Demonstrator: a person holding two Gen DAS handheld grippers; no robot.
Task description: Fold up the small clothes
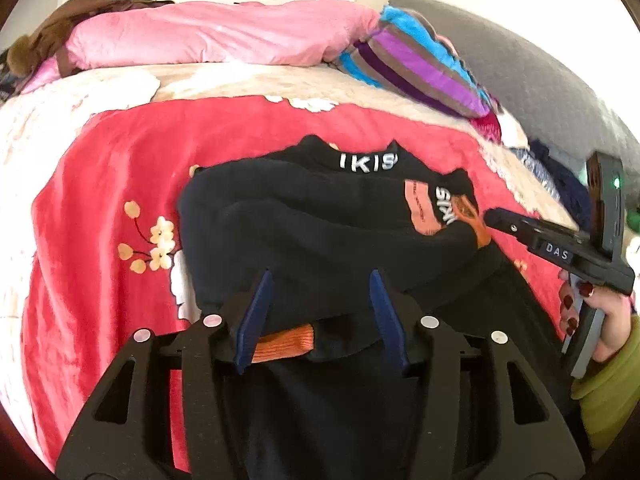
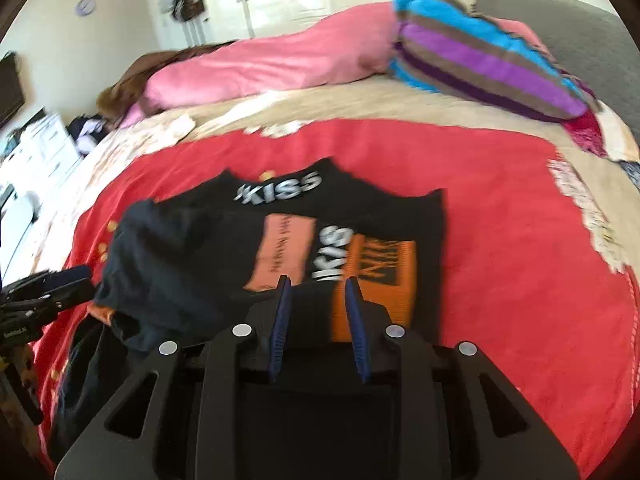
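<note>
A small black top [image 1: 320, 216] with white "KISS" lettering and orange and pink patches lies partly folded on the red blanket [image 1: 112, 184]. My left gripper [image 1: 320, 280] hovers over its near edge. Its blue pads [image 1: 256, 312] stand apart with black cloth and an orange cuff [image 1: 284, 346] between them, and they do not press on it. My right gripper [image 2: 317, 282] is open just above the orange patch [image 2: 384, 276] of the top [image 2: 180, 264]. In the left wrist view the right gripper [image 1: 494, 218] reaches in from the right, next to the sleeve's orange cuff.
A pink duvet [image 1: 208, 32] and a striped blue and purple pillow [image 1: 420, 60] lie at the far end of the bed, against a grey headboard [image 1: 520, 68]. A hand in a green sleeve [image 1: 604, 380] holds the right tool. White drawers [image 2: 36, 148] stand left of the bed.
</note>
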